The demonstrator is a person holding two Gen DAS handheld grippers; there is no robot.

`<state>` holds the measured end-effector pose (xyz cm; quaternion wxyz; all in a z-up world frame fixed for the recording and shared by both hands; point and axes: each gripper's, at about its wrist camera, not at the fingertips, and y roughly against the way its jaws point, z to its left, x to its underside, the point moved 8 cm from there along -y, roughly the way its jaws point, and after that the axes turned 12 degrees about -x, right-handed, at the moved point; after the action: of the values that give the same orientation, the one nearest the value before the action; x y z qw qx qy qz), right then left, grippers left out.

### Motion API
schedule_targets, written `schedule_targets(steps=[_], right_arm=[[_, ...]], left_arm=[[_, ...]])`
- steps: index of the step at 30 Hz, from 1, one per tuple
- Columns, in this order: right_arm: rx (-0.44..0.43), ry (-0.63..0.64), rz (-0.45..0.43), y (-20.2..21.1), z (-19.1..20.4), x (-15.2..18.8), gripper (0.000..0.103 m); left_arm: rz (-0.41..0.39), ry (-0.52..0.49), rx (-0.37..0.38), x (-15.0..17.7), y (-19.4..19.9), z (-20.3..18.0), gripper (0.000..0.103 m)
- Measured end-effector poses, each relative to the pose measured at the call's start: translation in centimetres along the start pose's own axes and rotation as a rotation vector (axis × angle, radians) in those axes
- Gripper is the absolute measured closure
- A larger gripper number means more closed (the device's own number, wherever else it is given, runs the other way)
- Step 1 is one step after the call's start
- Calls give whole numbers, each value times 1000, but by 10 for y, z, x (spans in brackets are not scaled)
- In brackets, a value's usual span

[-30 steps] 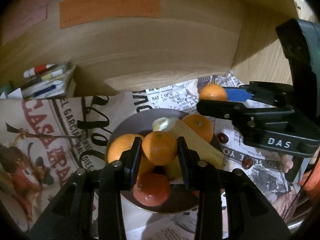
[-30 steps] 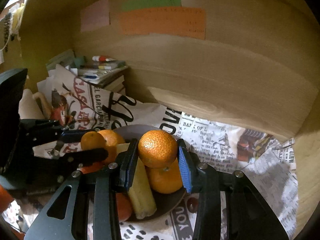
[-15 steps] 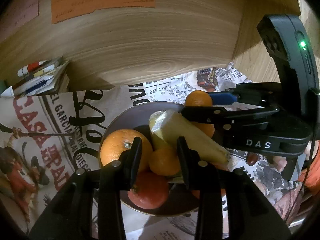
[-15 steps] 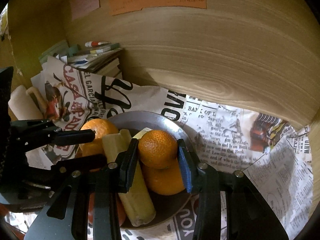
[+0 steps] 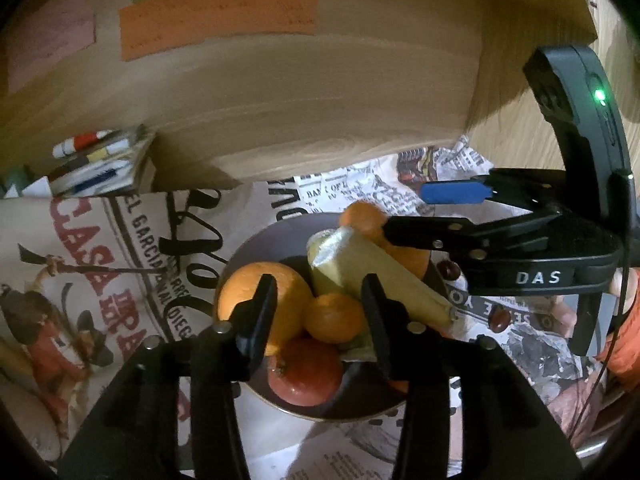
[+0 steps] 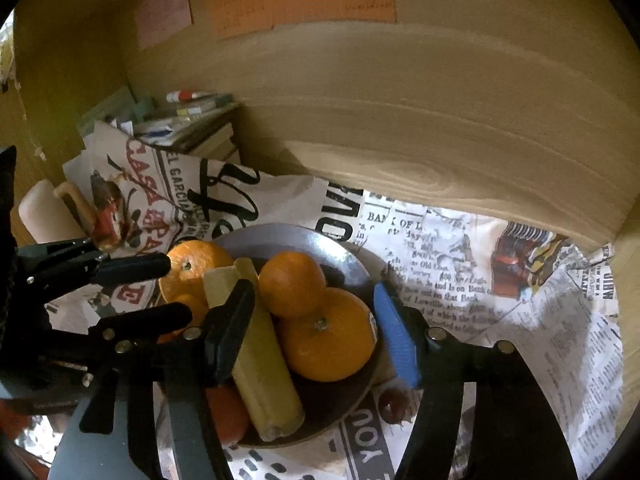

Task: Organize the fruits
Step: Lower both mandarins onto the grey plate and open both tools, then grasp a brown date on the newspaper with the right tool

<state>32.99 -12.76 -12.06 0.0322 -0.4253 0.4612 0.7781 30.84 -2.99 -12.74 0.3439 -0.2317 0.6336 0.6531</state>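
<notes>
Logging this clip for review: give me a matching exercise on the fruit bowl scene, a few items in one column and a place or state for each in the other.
Items:
1. corn cob
2. right gripper
3. small dark red fruit
4. stack of books

Places or states:
A. on the newspaper outside the bowl
B. open, nothing held
C. lying lengthwise in the bowl among the oranges
D. against the wooden back wall

Pairs: 1-C, 2-B, 3-A, 4-D

left gripper – jaws apart | small orange between (untouched) | bowl
</notes>
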Motion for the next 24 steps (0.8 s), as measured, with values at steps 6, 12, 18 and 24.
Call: schedule_targets(steps=[6,12,18,24], right_arm=[[32,18,-47,24,5,-1,44],[74,3,-79,50,-3,7,44],[109,-26,-43,66,-11,32,44],[147,-39,6,71,-11,65,44]], left_arm=[[-40,13,-28,-4,16,8,55],[-58,32,-41,-3,27,12,48],[-50,35,-34,6,32,7,42],[-28,27,-9,20,35,-3,39]])
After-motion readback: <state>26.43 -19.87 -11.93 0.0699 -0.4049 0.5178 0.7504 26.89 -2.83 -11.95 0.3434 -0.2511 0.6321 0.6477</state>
